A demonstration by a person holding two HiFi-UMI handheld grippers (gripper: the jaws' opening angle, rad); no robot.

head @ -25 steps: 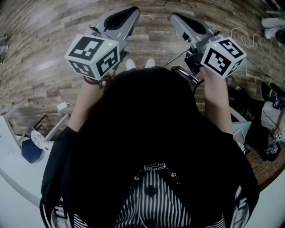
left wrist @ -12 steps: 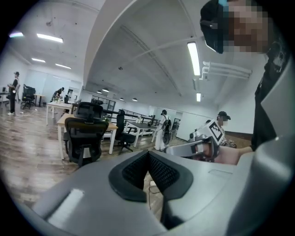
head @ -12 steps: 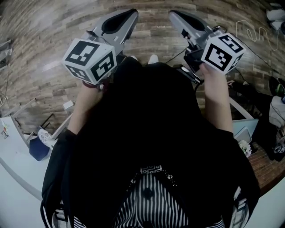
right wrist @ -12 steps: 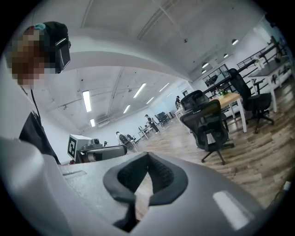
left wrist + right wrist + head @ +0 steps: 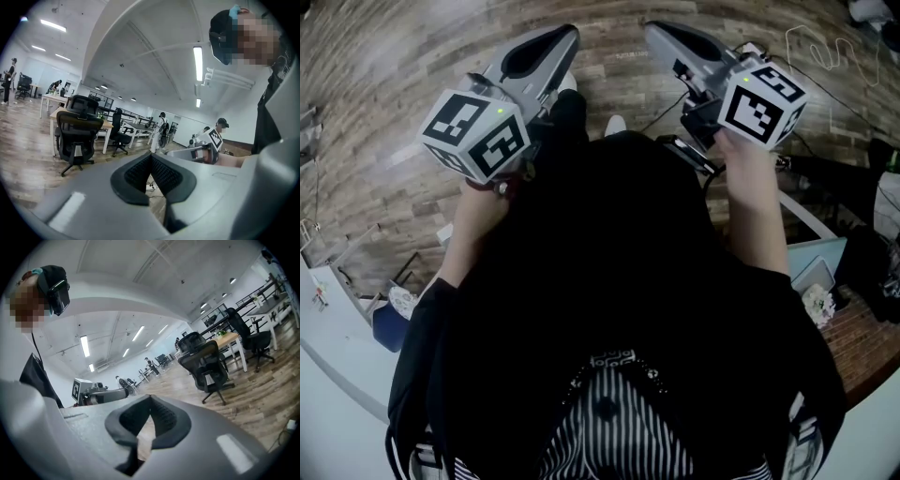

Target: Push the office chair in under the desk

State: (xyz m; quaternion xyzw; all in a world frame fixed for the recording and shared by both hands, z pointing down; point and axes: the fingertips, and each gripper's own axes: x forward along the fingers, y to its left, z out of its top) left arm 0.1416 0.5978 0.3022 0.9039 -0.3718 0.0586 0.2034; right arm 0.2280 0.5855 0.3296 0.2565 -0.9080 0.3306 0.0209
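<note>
A black mesh office chair (image 5: 77, 136) stands some way off on the wood floor, in front of a wood-topped desk (image 5: 106, 125). The right gripper view shows the same chair (image 5: 206, 366) and desk (image 5: 230, 339) from the other side. In the head view I see neither of them. My left gripper (image 5: 570, 34) and right gripper (image 5: 653, 29) are held up side by side at chest height and point forward. Both are shut and empty, with their pads together. From each gripper view the other gripper is visible: the right gripper (image 5: 206, 145) and the left gripper (image 5: 96, 392).
More chairs (image 5: 251, 333) and rows of desks (image 5: 136, 127) fill the room, with people (image 5: 163, 126) standing far off. Cables (image 5: 825, 66) lie on the floor at the right. A white table edge (image 5: 337, 356) with small items is at the lower left.
The floor has slid under me as I step forward, one leg now ahead. Both grippers have drifted slightly up and left in the head view and stay shut.
</note>
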